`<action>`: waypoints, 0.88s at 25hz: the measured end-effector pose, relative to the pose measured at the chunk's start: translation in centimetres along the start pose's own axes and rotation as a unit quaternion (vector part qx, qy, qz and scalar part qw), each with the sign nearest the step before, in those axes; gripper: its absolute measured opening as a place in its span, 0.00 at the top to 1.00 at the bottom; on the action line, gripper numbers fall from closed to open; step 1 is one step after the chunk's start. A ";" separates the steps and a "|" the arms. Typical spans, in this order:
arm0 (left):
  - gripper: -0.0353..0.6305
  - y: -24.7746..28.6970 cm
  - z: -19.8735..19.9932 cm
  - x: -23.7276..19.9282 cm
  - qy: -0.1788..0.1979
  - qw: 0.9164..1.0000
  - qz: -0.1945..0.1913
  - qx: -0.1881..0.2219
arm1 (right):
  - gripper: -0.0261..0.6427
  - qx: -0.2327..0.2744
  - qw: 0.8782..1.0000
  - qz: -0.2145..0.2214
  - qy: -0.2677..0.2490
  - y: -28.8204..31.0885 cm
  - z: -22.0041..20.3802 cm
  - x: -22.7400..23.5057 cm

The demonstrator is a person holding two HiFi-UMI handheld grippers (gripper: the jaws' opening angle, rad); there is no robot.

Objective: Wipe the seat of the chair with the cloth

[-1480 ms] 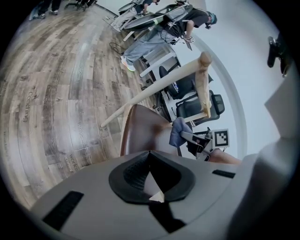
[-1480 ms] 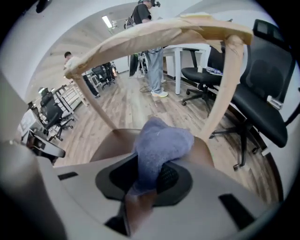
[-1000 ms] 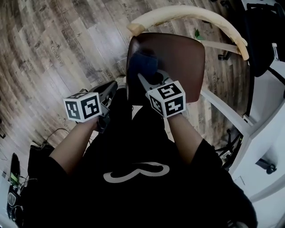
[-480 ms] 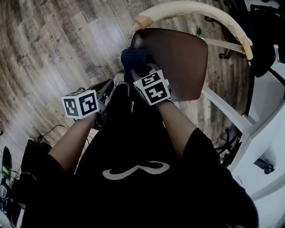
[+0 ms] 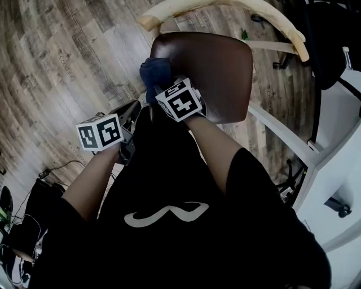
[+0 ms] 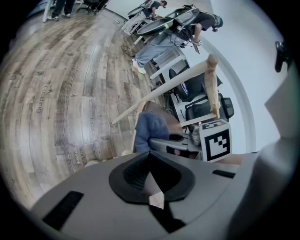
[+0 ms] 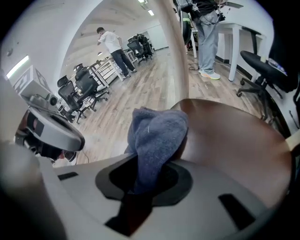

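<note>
Most of the brown seat (image 5: 220, 68) lies bare to the right of the cloth (image 5: 155, 70). The cloth is bunched at the seat's left edge and partly overhangs the floor (image 5: 62, 51). A curved wooden rail (image 5: 225, 7) bounds the far side. The right gripper (image 7: 140, 180) has its fingers pinching the cloth's near end, and the cloth's length runs away from the person. The left gripper (image 6: 150, 159) has its fingers pressed together and empty, over open floor.
</note>
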State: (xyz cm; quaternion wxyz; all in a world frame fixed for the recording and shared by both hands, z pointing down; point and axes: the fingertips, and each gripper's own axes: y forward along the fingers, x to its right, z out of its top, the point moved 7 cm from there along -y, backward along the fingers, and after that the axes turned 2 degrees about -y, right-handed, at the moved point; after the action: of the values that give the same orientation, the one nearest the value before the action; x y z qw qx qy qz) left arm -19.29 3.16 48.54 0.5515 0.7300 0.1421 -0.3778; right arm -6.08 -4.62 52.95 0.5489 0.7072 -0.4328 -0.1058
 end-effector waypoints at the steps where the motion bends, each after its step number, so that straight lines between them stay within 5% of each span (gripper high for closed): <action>1: 0.93 0.0 0.0 0.4 0.003 1.000 0.000 0.001 | 0.83 -0.001 1.000 0.004 -0.003 0.0 0.0 0.1; 13: 0.93 0.5 -1.5 2.5 -0.004 1.000 0.008 0.014 | 0.83 0.006 0.999 0.000 -0.046 -1.3 -0.7 1.0; 22: 0.93 1.3 -3.2 3.1 -0.013 1.000 0.012 0.019 | 0.83 -0.005 0.999 -0.031 -0.017 -3.3 -3.4 4.2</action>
State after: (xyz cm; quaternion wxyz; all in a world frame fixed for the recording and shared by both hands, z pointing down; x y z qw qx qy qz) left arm -15.16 4.94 47.61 0.5433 0.7372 0.1191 -0.3836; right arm 0.25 -5.24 52.70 0.5418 0.7153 -0.4196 -0.1367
